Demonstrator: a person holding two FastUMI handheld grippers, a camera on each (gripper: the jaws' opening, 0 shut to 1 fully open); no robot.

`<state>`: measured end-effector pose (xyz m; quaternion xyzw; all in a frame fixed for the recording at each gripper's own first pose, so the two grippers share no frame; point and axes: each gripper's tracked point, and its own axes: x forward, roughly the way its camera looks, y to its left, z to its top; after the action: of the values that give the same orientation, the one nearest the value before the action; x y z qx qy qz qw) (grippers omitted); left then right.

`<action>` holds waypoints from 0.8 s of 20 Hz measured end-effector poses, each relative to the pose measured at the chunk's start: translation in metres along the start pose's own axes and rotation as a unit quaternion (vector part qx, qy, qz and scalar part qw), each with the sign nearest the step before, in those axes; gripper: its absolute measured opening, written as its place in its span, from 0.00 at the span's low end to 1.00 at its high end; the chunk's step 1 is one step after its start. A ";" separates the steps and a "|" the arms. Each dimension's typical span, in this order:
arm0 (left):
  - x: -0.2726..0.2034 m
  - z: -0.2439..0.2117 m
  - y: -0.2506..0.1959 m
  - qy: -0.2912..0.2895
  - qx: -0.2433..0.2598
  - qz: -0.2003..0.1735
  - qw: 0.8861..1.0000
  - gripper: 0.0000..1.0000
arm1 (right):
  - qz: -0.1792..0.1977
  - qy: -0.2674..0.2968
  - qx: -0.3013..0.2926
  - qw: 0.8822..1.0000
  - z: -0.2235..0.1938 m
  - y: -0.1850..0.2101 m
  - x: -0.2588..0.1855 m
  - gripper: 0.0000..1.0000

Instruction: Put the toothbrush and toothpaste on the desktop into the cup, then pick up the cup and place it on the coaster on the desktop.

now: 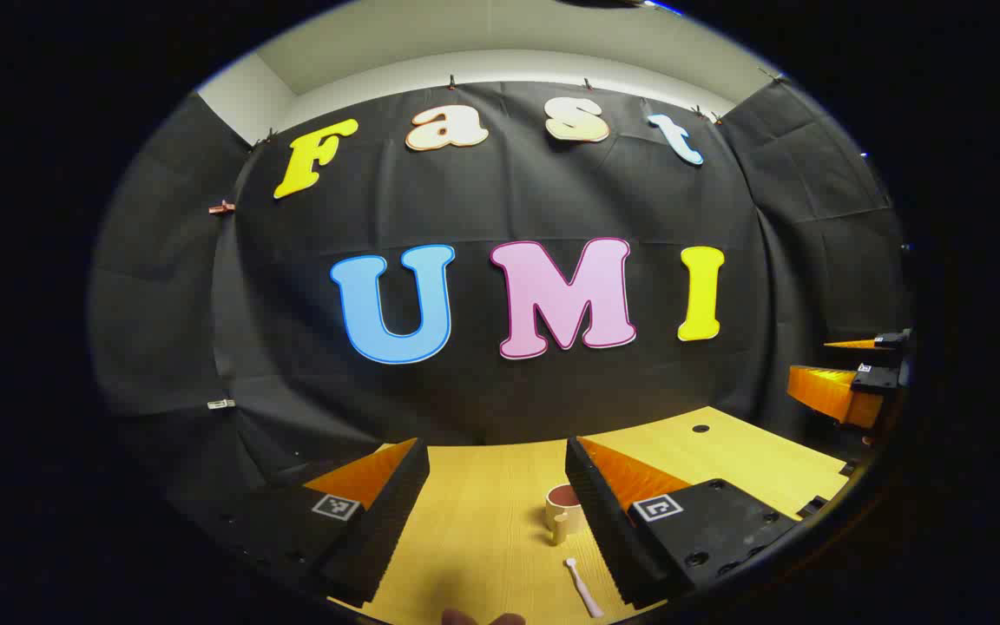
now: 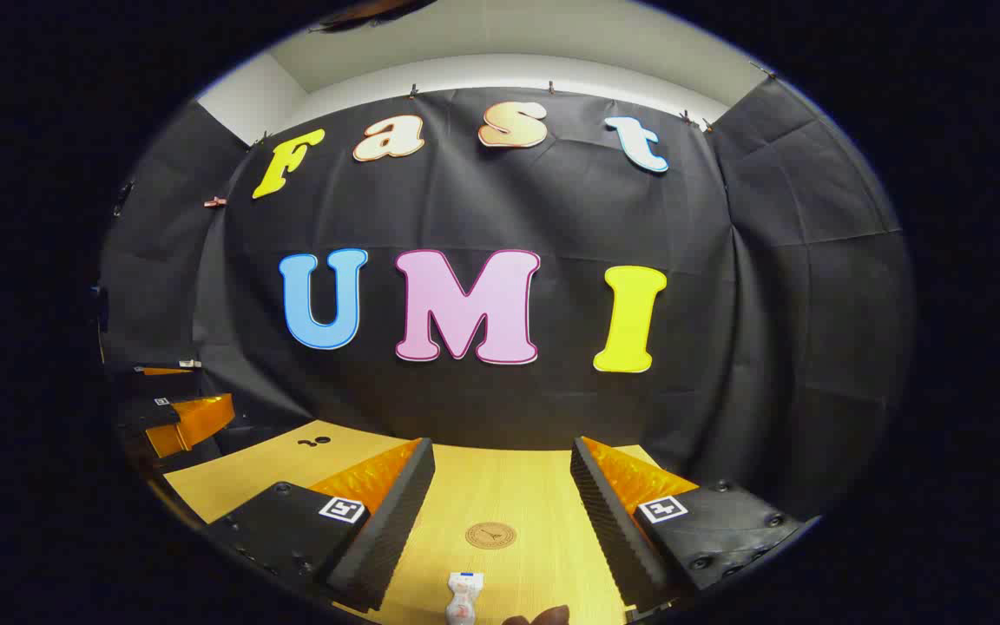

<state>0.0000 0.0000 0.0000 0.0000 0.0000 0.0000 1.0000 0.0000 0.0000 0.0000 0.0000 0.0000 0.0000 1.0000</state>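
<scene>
The counter [image 1: 483,486] is the broadest thing here — a pale yellow wood-grain top, smooth, running back to the black cloth wall, with a small dark round hole [image 1: 700,429] near its far right part in the left gripper view.

Next in size come the grippers. The left gripper [image 1: 497,512] is released, its two wedge-shaped black fingers spread wide with ribbed inner pads and orange backing, nothing between them but bare counter. The right gripper [image 2: 503,521] stands the same way — fingers apart, gripping nothing. Each also appears at the edge of the other's view: the right gripper at the far right of the left gripper view, the left gripper at the far left of the right gripper view.

The cup [image 1: 564,512] is a short cream cylinder with a dark reddish inside, upright on the counter, partly hidden behind the left gripper's right-hand finger.

The coaster [image 2: 490,536] is a flat tan disc with a faint printed mark, lying between the right gripper's fingers.

The toothpaste [image 2: 463,597] is a small white tube lying just nearer than the coaster.

The toothbrush [image 1: 583,588] is a slim pale pink stick lying flat, nearer than the cup.
</scene>
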 end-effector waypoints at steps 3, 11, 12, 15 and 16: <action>0.003 -0.006 0.000 0.004 -0.001 -0.012 1.000 0.98 | -0.007 -0.001 -0.004 1.000 0.001 0.004 0.001 0.97; 0.003 -0.016 -0.003 0.017 0.004 -0.031 0.999 0.98 | -0.008 0.007 -0.011 1.000 -0.002 0.013 0.001 0.99; 0.003 -0.017 -0.004 0.019 0.005 -0.033 0.999 0.98 | -0.008 0.008 -0.012 1.000 -0.003 0.014 0.001 0.97; 0.002 -0.021 -0.004 0.024 0.006 -0.036 0.999 0.98 | -0.006 0.014 -0.014 1.000 -0.006 0.017 0.001 0.97; 0.003 -0.021 -0.004 0.026 0.006 -0.037 0.999 0.98 | -0.005 0.016 -0.015 1.000 -0.007 0.019 0.001 0.97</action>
<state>0.0027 -0.0041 -0.0211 0.0063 0.0258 -0.0369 0.9990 0.0013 0.0189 -0.0075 -0.0153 0.0157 -0.0049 0.9997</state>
